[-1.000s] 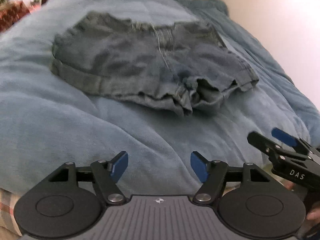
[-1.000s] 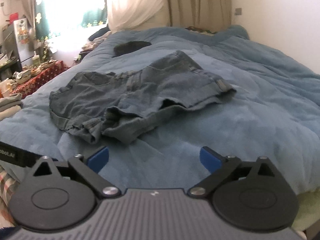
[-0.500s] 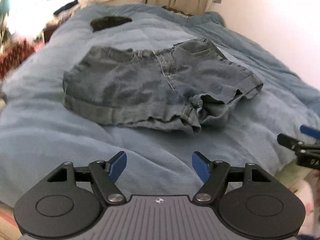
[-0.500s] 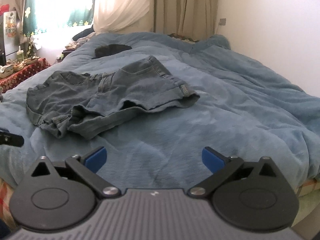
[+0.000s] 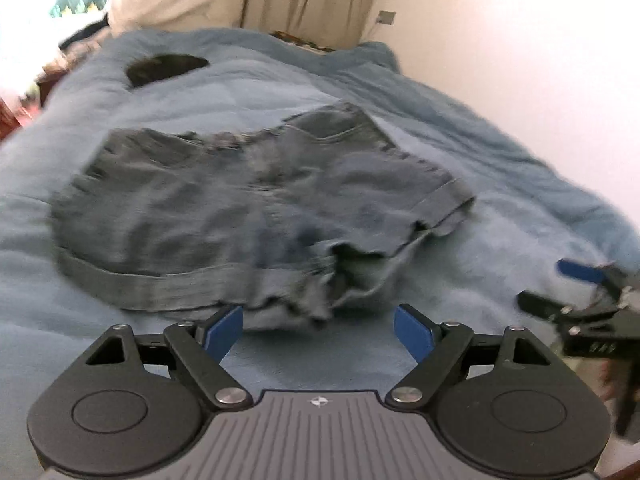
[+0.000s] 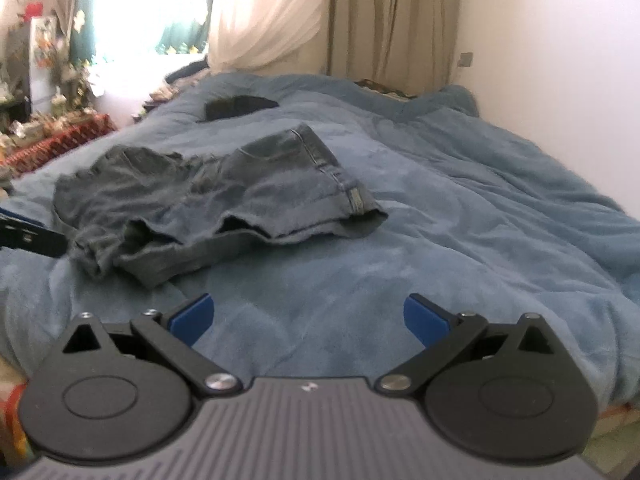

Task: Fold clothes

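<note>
Left hand-held gripper (image 5: 318,330) opening wider, denim shorts (image 5: 256,216) just beyond

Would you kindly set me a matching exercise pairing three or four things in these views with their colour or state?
Things:
1. denim shorts
2. blanket
3. dark item
4. left gripper

States:
A. blue, covering the bed
B. jaws opening, nothing between them
C. lying spread out, hems frayed
D. black, beyond the shorts

Pairs: 1-C, 2-A, 3-D, 4-B
</note>
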`<state>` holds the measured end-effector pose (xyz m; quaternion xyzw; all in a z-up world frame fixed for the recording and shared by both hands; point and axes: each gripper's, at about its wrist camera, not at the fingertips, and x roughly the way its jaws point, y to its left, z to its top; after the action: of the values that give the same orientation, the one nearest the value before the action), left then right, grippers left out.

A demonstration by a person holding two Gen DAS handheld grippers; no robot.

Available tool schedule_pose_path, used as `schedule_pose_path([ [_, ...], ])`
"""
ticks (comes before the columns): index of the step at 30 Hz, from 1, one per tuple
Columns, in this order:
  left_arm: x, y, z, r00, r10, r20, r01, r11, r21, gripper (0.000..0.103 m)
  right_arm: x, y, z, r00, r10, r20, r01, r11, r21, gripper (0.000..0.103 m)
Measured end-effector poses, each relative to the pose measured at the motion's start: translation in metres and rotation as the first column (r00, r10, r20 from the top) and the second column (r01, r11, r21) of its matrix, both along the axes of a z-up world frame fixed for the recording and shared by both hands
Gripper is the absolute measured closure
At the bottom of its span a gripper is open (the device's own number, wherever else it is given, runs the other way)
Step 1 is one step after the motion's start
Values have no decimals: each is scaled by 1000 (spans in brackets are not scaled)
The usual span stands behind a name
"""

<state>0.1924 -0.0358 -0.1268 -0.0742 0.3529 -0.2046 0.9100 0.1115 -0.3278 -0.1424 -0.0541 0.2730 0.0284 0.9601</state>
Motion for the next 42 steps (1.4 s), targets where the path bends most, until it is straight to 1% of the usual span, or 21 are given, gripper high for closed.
schedule_pose_path([
  [2, 8, -5, -3, 1000, -6, 9, 6, 999, -43, 20, 6, -3, 3, 1000, 3, 14, -3, 1000, -26, 1],
  [3, 11, -9, -4, 1000, -3, 9, 3, 999, -45, 21, 9, -5, 4, 1000, 4, 22, -4, 999, -39, 1],
  [5, 19, -20, -7, 1000, 5, 25, -4, 1000, -22, 28, 18, -11, 6, 999, 13, 30, -11, 999, -50, 1],
  [7, 25, -28, -9, 998, -1, 60, 1, 1000, 10, 49, 30, -20, 9, 999, 4, 38, -3, 999, -43, 2],
  [8, 28, -30, -10, 997, -3, 75, 0, 1000, 29, 53, 38, -24, 9, 999, -2, 39, 4, 999, -51, 6],
  [9, 31, -32, -11, 997, -1, 79, -2, 999, 38, 59, 46, -27, 9, 999, -7, 37, 10, 998, -62, 15],
  [11, 36, -36, -13, 996, 3, 87, -8, 998, 56, 66, 63, -34, 8, 999, -13, 33, 16, 996, -83, 21],
  [13, 39, -36, -16, 996, 6, 88, -12, 998, 70, 70, 81, -40, 5, 1000, -13, 24, 15, 994, -108, 36],
  [14, 40, -38, -18, 996, 4, 88, -12, 997, 82, 72, 89, -42, 4, 1000, -9, 12, 10, 992, -126, 50],
  [15, 40, -38, -20, 997, 3, 82, -10, 996, 90, 76, 98, -43, 1, 1000, -1, -2, 1, 990, -143, 58],
  [18, 41, -35, -25, 998, 5, 55, -9, 997, 75, 77, 119, -49, -7, 1000, 13, -22, -17, 985, -170, 65],
  [21, 44, -35, -27, 998, 9, 55, -13, 998, 66, 77, 137, -49, -16, 999, 39, -24, -43, 982, -182, 65],
  [22, 45, -37, -27, 998, 10, 56, -15, 997, 77, 77, 142, -48, -18, 999, 45, -28, -50, 980, -195, 65],
  [24, 48, -39, -29, 999, 10, 51, -15, 996, 91, 77, 152, -46, -24, 997, 61, -43, -69, 973, -221, 70],
  [28, 54, -41, -32, 999, 16, 34, -20, 995, 98, 77, 165, -40, -36, 995, 82, -63, -96, 961, -260, 72],
  [33, 59, -43, -33, 999, 20, 37, -23, 995, 98, 77, 169, -40, -28, 995, 99, -5, -98, 971, -217, 73],
  [36, 64, -45, -37, 1000, 20, 22, -22, 994, 106, 77, 173, -41, -27, 995, 103, -2, -101, 974, -201, 73],
  [37, 67, -46, -38, 1000, 19, 10, -20, 995, 100, 87, 174, -41, -28, 994, 107, -5, -106, 975, -196, 73],
  [38, 69, -46, -39, 1000, 12, 0, -12, 996, 88, 96, 175, -41, -28, 994, 113, -8, -112, 976, -189, 85],
  [39, 70, -46, -41, 1000, 8, -11, -7, 997, 76, 96, 176, -41, -28, 993, 118, -17, -119, 977, -175, 100],
  [42, 66, -40, -36, 1000, 9, -10, -8, 998, 64, 97, 172, -42, -20, 995, 97, 1, -96, 984, -153, 100],
])
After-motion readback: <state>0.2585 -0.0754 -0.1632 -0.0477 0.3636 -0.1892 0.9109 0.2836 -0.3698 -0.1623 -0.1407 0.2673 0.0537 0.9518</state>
